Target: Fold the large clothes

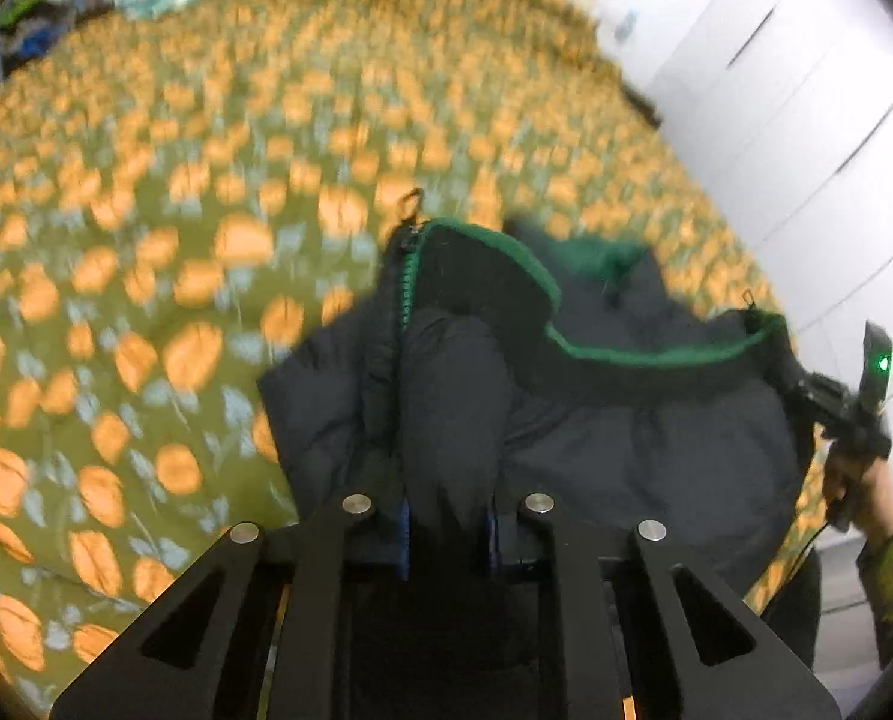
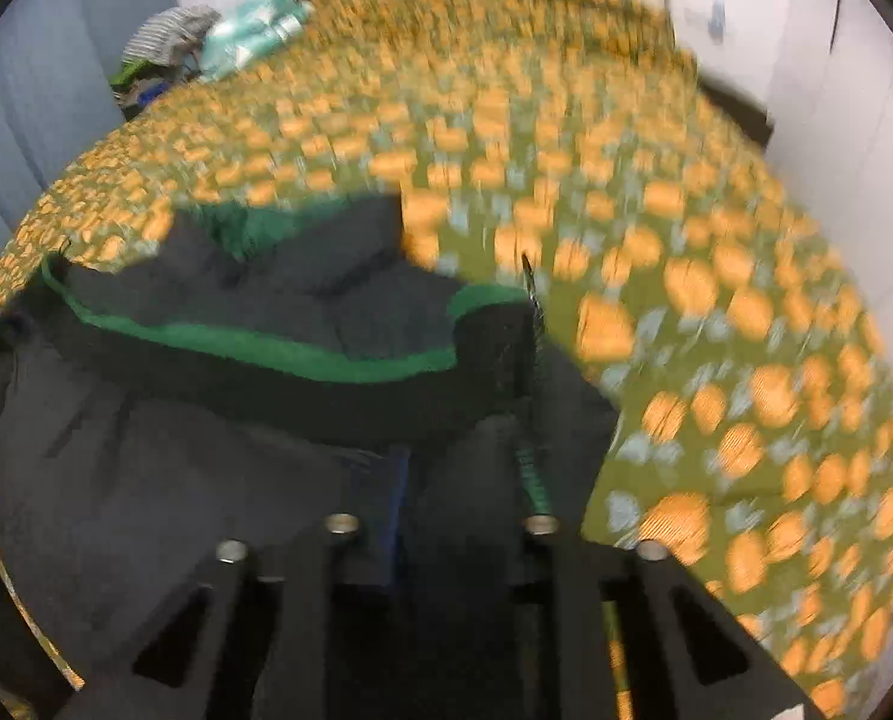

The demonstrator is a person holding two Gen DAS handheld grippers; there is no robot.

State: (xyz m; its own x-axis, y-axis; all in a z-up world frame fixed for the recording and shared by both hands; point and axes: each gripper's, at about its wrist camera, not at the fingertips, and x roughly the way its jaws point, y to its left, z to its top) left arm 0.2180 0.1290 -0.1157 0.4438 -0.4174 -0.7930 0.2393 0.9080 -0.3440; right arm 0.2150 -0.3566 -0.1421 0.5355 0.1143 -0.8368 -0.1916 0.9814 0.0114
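A large black padded jacket (image 1: 626, 450) with green trim and a zip hangs stretched between my two grippers above a bed; it fills the left and middle of the right wrist view (image 2: 206, 450). My left gripper (image 1: 446, 534) is shut on a bunched fold of the jacket near its zip edge. My right gripper (image 2: 452, 516) is shut on the jacket's other front edge, beside the green zip. The right gripper also shows at the right edge of the left wrist view (image 1: 848, 414), held by a hand. Both views are blurred by motion.
The bed (image 1: 176, 210) has an olive cover with orange flowers and fills both views (image 2: 716, 300). A pile of clothes and a teal cloth (image 2: 206, 48) lies at its far left corner. White cupboard doors (image 1: 806, 90) stand to the right.
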